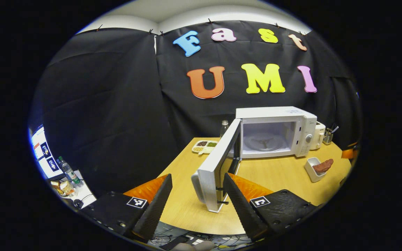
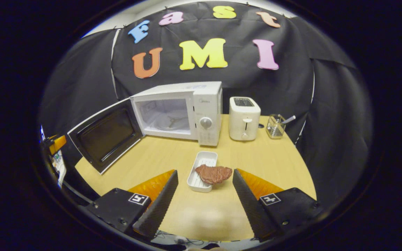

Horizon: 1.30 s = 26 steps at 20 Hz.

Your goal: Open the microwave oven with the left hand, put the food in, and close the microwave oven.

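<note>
Hand-held gripper, left: jaws spread wide, nothing held; the free edge of the microwave door stands between its fingers without either finger pressing on it.
Hand-held gripper, right: jaws spread wide, nothing held; hovers over the table.
Microwave oven: ahead of both grippers, at the back of the table; door swung fully out to its hinge side, cavity bare, turntable ring visible.
Food: brown slab resting on the near end of a white tray, just ahead of the right gripper and in line with the gap between its fingers; well right of the left gripper.
Toaster: beside the oven, clear of the path.
Step in hand, by judgement: opening done; loading not yet begun.
Next move calls for: right gripper to advance and close across the tray or the slab, lift, carry it forward and left into the cavity; left gripper then pushes the door shut.
</note>
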Motion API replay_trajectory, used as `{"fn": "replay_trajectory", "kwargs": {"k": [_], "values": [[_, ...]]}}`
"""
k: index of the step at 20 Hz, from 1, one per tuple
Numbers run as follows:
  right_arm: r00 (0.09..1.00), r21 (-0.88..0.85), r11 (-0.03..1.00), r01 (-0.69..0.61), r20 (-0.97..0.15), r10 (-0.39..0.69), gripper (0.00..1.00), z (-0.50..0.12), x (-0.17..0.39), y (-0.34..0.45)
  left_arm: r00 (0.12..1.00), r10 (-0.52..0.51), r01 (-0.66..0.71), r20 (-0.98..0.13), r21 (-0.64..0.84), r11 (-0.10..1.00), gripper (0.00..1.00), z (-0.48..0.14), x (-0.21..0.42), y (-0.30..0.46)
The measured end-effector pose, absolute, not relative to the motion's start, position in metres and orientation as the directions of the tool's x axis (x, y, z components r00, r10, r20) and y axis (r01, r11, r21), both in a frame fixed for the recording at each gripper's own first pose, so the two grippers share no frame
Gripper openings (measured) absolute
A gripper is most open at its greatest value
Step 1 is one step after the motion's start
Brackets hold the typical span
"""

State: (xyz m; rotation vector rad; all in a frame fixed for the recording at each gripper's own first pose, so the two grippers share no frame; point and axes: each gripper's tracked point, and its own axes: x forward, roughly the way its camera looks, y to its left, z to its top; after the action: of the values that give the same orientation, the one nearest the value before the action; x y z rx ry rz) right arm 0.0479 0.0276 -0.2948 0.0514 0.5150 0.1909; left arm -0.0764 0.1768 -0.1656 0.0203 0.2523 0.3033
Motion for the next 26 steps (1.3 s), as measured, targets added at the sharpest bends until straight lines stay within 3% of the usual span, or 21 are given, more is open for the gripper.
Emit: {"fn": "replay_trajectory", "kwargs": {"k": [3,4,5,8,9,10,11,12,13,14,15,16,17,18,19,20,21,23,24,25,26], "values": [[0.814,0.151,0.973,-0.175,-0.534,0.229,0.87,-0.33,0.062,0.022,0.947,0.244,-0.254,-0.209,-0.018,0.967,0.92,-0.128,-0.064,0.14],[0.804,0.172,0.968,-0.182,-0.541,0.248,0.87,-0.338,0.069,0.02,0.953,0.231,-0.243,-0.197,-0.041,0.969,0.92,-0.118,-0.058,0.131],[0.798,0.188,0.964,-0.189,-0.543,0.262,0.96,-0.347,0.076,0.02,0.957,0.224,-0.238,-0.183,-0.058,0.969,0.92,-0.108,-0.052,0.123],[0.764,0.236,0.95,-0.203,-0.568,0.305,0.86,-0.372,0.102,0.018,0.968,0.194,-0.214,-0.159,-0.121,0.969,0.92,-0.081,-0.03,0.097],[0.753,0.266,0.942,-0.205,-0.572,0.326,0.96,-0.377,0.112,0.018,0.968,0.192,-0.213,-0.16,-0.129,0.968,0.92,-0.077,-0.024,0.092],[0.743,0.306,0.928,-0.212,-0.566,0.356,0.96,-0.38,0.121,0.02,0.969,0.196,-0.216,-0.153,-0.129,0.968,0.92,-0.07,-0.018,0.087],[0.732,0.338,0.916,-0.214,-0.566,0.38,0.84,-0.382,0.13,0.021,0.969,0.2,-0.218,-0.145,-0.125,0.968,0.92,-0.063,-0.012,0.083],[0.719,0.368,0.904,-0.217,-0.567,0.403,0.94,-0.385,0.141,0.023,0.968,0.205,-0.222,-0.145,-0.115,0.968,0.91,-0.06,-0.007,0.078],[0.707,0.401,0.89,-0.218,-0.564,0.427,0.81,-0.388,0.149,0.024,0.967,0.213,-0.228,-0.141,-0.104,0.968,0.9,-0.056,-0.004,0.073],[0.695,0.435,0.873,-0.221,-0.558,0.454,0.92,-0.39,0.154,0.026,0.966,0.214,-0.229,-0.144,-0.097,0.969,0.9,-0.053,0.0,0.067],[0.682,0.474,0.85,-0.229,-0.546,0.487,0.71,-0.39,0.156,0.029,0.965,0.216,-0.231,-0.146,-0.091,0.969,0.81,-0.05,0.003,0.06],[0.666,0.521,0.818,-0.243,-0.524,0.531,0.78,-0.387,0.161,0.035,0.964,0.22,-0.234,-0.151,-0.081,0.969,0.89,-0.049,0.005,0.055],[0.644,0.552,0.799,-0.237,-0.526,0.555,0.58,-0.391,0.163,0.038,0.959,0.234,-0.248,-0.16,-0.072,0.966,0.89,-0.049,0.008,0.053],[0.624,0.579,0.783,-0.229,-0.529,0.574,0.63,-0.395,0.163,0.039,0.956,0.243,-0.258,-0.166,-0.071,0.964,0.89,-0.047,0.01,0.05],[0.609,0.605,0.763,-0.227,-0.523,0.596,0.4,-0.394,0.162,0.04,0.951,0.256,-0.271,-0.172,-0.072,0.96,0.81,-0.046,0.012,0.047],[0.598,0.626,0.749,-0.219,-0.52,0.61,0.46,-0.394,0.162,0.041,0.946,0.27,-0.286,-0.179,-0.073,0.955,0.81,-0.045,0.012,0.044],[0.584,0.643,0.733,-0.222,-0.514,0.628,0.37,-0.392,0.162,0.042,0.941,0.28,-0.298,-0.189,-0.072,0.952,0.89,-0.047,0.012,0.04],[0.566,0.644,0.727,-0.237,-0.517,0.642,0.27,-0.39,0.16,0.042,0.933,0.302,-0.32,-0.197,-0.067,0.945,0.89,-0.047,0.013,0.035],[0.556,0.648,0.721,-0.246,-0.515,0.653,0.17,-0.386,0.161,0.042,0.929,0.312,-0.33,-0.199,-0.066,0.942,0.89,-0.047,0.013,0.034],[0.548,0.657,0.709,-0.256,-0.506,0.666,0.23,-0.381,0.159,0.044,0.928,0.317,-0.336,-0.197,-0.068,0.94,0.81,-0.046,0.012,0.032],[0.544,0.649,0.714,-0.262,-0.511,0.665,0.21,-0.375,0.16,0.044,0.927,0.321,-0.339,-0.196,-0.067,0.938,0.89,-0.046,0.011,0.03]]}}
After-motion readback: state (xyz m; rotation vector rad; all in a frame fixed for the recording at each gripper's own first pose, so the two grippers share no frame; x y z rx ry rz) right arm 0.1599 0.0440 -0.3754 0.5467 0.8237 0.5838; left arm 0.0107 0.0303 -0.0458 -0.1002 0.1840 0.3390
